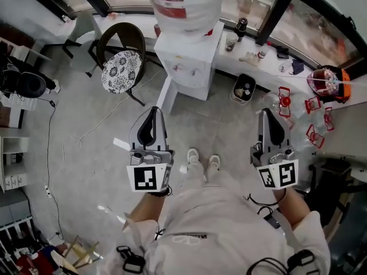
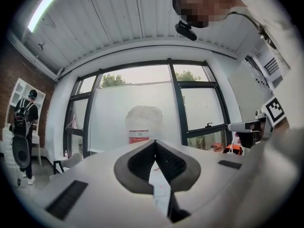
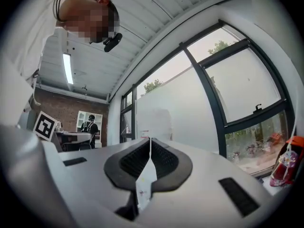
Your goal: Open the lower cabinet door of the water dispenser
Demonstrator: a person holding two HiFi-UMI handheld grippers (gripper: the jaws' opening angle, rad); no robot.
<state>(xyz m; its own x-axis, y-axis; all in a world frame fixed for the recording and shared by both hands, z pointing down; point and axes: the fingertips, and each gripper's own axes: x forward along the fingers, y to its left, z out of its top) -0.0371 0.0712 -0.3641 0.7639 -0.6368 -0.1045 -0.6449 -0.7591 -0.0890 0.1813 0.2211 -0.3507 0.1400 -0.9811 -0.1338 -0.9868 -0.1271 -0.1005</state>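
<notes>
The white water dispenser stands ahead of me against the window ledge, with a large bottle on top. A narrow white panel juts from its lower left towards me; it looks like the lower cabinet door standing ajar. My left gripper and right gripper are held high in front of my chest, well short of the dispenser, and point level at it. Both are shut and hold nothing. The left gripper view shows the bottle beyond its closed tips, as does the right gripper view.
A chair with a patterned cushion stands left of the dispenser. A small bin sits to its right, with red frames and bottles on the floor beyond. A cable lies on the floor. A person with a backpack stands far left.
</notes>
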